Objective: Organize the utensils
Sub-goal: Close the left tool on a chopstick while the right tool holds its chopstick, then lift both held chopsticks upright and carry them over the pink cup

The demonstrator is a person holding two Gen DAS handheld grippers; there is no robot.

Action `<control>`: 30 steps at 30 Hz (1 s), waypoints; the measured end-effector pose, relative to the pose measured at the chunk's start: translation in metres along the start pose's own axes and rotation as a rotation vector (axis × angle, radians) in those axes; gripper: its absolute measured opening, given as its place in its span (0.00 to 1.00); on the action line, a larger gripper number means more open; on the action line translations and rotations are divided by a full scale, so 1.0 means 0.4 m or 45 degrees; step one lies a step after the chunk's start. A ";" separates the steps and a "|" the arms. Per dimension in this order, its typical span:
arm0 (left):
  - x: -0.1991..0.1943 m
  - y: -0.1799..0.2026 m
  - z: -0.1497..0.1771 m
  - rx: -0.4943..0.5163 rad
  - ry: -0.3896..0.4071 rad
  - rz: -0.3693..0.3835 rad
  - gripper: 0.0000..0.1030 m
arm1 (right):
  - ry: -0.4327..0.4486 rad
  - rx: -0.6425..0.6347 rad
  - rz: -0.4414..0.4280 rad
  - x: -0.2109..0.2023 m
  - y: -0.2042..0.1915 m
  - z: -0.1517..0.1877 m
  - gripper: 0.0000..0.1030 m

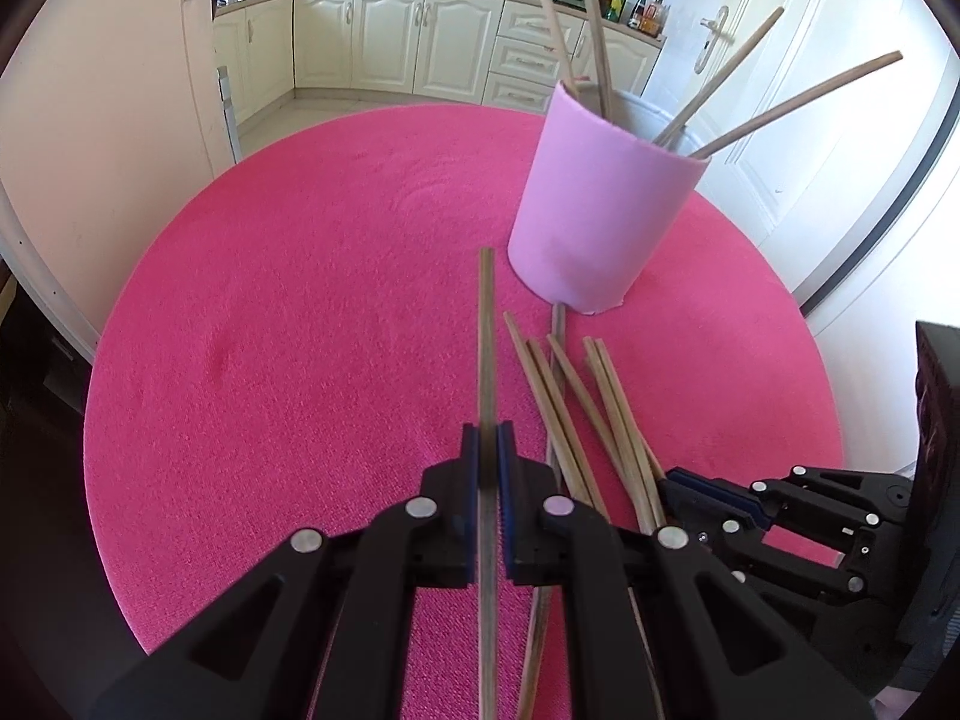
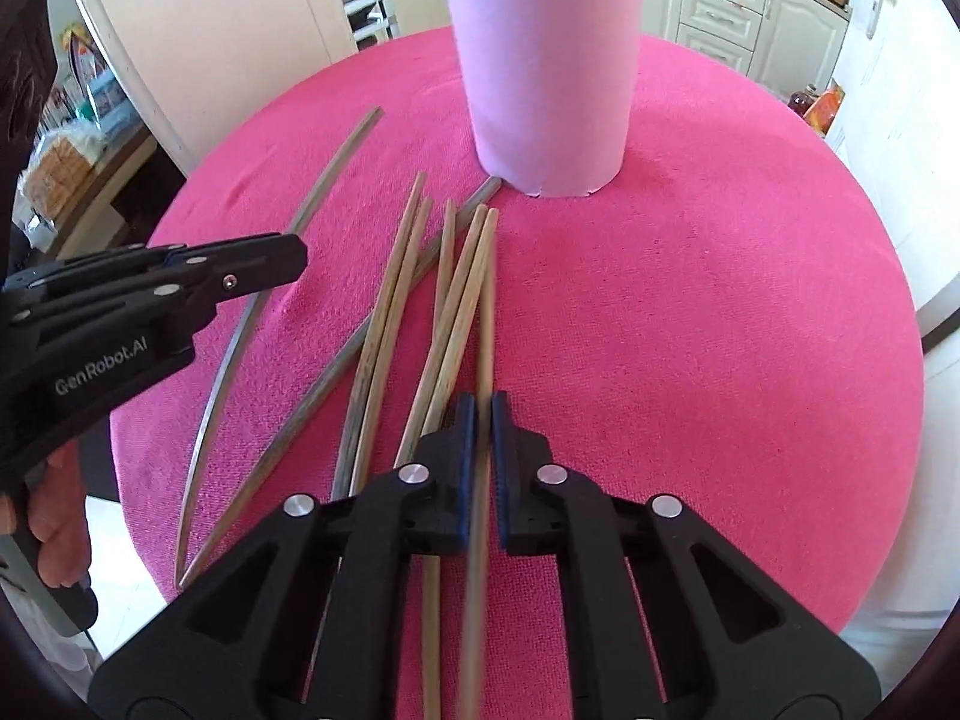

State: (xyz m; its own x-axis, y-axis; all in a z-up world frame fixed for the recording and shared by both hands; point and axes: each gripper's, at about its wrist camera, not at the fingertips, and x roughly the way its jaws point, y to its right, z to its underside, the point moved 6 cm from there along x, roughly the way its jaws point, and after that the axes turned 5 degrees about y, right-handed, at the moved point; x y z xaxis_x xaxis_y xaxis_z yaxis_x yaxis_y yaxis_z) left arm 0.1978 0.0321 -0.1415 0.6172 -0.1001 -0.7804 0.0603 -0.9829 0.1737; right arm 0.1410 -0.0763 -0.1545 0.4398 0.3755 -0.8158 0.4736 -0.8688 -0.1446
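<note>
In the left wrist view my left gripper is shut on a dark wooden chopstick that points ahead over the pink cloth. My right gripper is shut on a pale chopstick, which runs forward over the pile. Several loose chopsticks lie fanned on the cloth between the grippers and the cup; in the left wrist view the pile is right of my left gripper. A pink cylindrical cup stands upright beyond them, with several chopsticks leaning out of it. The right gripper sits at the pile's near end.
The round table carries a pink cloth and ends close on every side. A hand holds the left gripper at the left. Kitchen cabinets and a white door stand behind; dark furniture is at the right.
</note>
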 end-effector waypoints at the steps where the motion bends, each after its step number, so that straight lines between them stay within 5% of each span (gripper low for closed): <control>1: -0.006 0.000 -0.002 -0.002 0.010 0.006 0.06 | 0.024 0.006 0.000 -0.010 0.007 0.000 0.05; 15: -0.124 0.069 -0.064 0.038 0.250 0.168 0.06 | 0.392 0.065 -0.207 -0.209 0.019 -0.064 0.05; 30: -0.200 0.161 -0.207 0.120 0.571 0.215 0.06 | 0.702 0.106 -0.289 -0.321 0.027 -0.211 0.05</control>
State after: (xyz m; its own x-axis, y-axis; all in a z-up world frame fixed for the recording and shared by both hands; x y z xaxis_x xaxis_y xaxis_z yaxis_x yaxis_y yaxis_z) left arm 0.2173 -0.0105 -0.0181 0.8908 -0.2032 -0.4064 -0.1282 -0.9705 0.2043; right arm 0.1541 -0.1067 -0.0041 0.6758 0.6476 -0.3521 0.5508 -0.7610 -0.3427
